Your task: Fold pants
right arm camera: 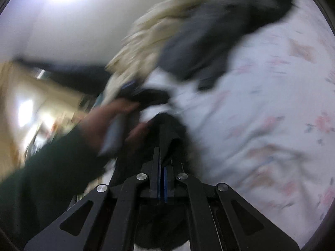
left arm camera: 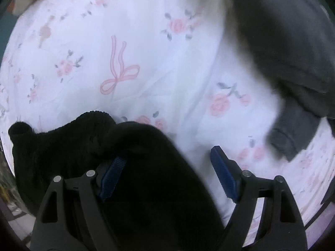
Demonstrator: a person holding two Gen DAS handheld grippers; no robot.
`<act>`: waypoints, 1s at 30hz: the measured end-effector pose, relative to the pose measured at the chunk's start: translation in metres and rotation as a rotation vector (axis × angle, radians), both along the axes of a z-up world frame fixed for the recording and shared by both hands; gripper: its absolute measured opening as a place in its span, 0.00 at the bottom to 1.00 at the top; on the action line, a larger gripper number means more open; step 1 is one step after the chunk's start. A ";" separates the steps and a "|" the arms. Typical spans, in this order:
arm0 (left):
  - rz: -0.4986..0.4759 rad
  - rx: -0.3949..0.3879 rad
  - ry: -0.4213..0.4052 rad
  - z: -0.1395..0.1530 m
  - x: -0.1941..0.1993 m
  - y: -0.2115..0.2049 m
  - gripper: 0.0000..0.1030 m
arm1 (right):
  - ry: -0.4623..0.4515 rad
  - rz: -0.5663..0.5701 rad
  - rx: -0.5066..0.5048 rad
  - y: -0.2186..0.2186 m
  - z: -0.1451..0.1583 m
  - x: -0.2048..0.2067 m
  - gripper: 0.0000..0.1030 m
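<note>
Right view heavily motion-blurred under ceiling glare; left softer, fisheye-dark edges.

grey garment point(left arm camera: 293, 52) motion-blurred, black pants point(left arm camera: 146, 177) cut off below, perhaps bunched

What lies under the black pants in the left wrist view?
The black pants lie on the floral bedsheet, which shows all around them. The sheet beneath them is covered, and their lower part is hidden behind the left gripper.
</note>
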State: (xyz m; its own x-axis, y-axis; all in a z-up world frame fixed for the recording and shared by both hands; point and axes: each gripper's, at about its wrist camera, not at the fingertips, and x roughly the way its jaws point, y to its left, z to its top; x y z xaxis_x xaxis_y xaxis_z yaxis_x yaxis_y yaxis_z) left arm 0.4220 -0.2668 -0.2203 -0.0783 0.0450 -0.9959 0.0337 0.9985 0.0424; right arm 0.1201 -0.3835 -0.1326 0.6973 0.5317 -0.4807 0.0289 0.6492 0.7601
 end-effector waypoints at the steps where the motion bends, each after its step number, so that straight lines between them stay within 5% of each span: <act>1: -0.004 0.004 -0.005 0.000 0.002 0.001 0.77 | -0.018 0.059 -0.027 0.015 0.004 -0.001 0.01; 4: -0.043 0.040 -0.036 0.005 0.003 -0.003 0.65 | -0.022 0.205 -0.068 0.052 0.004 0.001 0.01; 6: -0.112 0.096 -0.042 0.006 0.001 -0.009 0.29 | -0.019 0.281 -0.070 0.071 0.002 0.002 0.01; 9: -0.187 0.151 -0.056 0.011 -0.002 -0.009 0.04 | -0.021 0.342 -0.075 0.083 0.002 0.002 0.01; 15: -0.302 0.062 -0.123 0.072 -0.023 0.008 0.02 | -0.051 0.413 -0.089 0.101 0.009 0.000 0.01; 21: -0.321 0.048 -0.195 0.138 -0.031 0.072 0.02 | -0.217 0.574 -0.117 0.154 0.047 -0.007 0.01; 30: -0.281 0.050 -0.278 0.147 -0.039 0.209 0.02 | -0.281 0.758 -0.126 0.285 0.065 -0.007 0.01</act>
